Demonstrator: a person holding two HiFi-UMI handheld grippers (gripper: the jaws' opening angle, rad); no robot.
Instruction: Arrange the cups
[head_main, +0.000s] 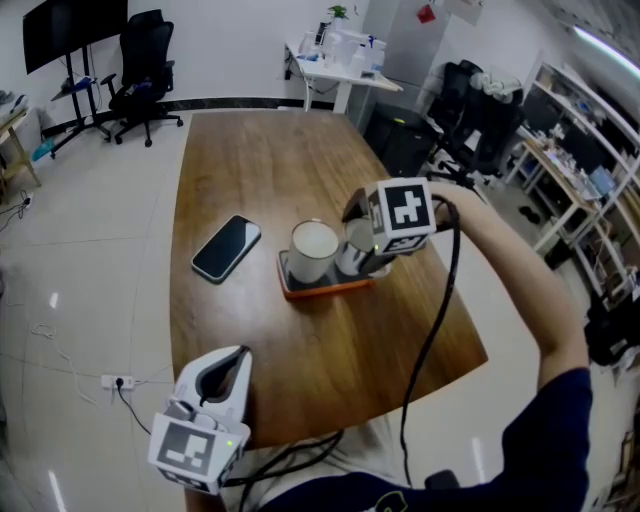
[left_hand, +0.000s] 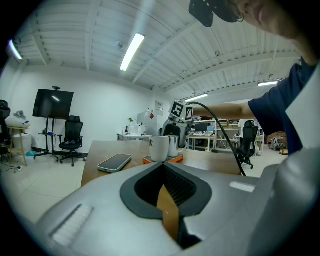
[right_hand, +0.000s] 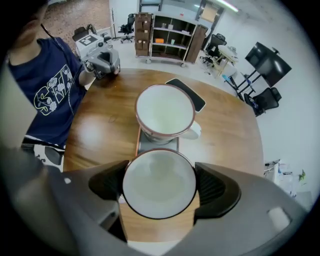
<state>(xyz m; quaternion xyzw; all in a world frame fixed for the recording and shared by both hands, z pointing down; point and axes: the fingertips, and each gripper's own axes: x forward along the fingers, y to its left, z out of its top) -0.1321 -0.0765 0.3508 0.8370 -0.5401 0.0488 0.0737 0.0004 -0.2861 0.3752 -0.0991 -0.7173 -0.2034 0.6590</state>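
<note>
Cup (right_hand: 159, 186), upright, clamped between right hand-held gripper (right_hand: 159, 181) jaws

On your worktop (head_main: 270, 160), the tray (head_main: 330, 292) sits midway along, toward the right edge. Two cups stand on it side by side: left cup (head_main: 313, 250) and right cup (right_hand: 159, 185). The phone (head_main: 226, 248) lies left of the tray, apart.

head view: high above the table (head_main: 260, 150), facing steeply down, whole tabletop in frame. left gripper view: low at the table's near edge, facing level across it. right gripper view: facing straight down, close over one cup (right_hand: 159, 184). shared by all: tray (head_main: 325, 292) (left_hand: 176, 159) (right_hand: 159, 146), phone (head_main: 226, 248) (left_hand: 115, 162) (right_hand: 197, 102).
</note>
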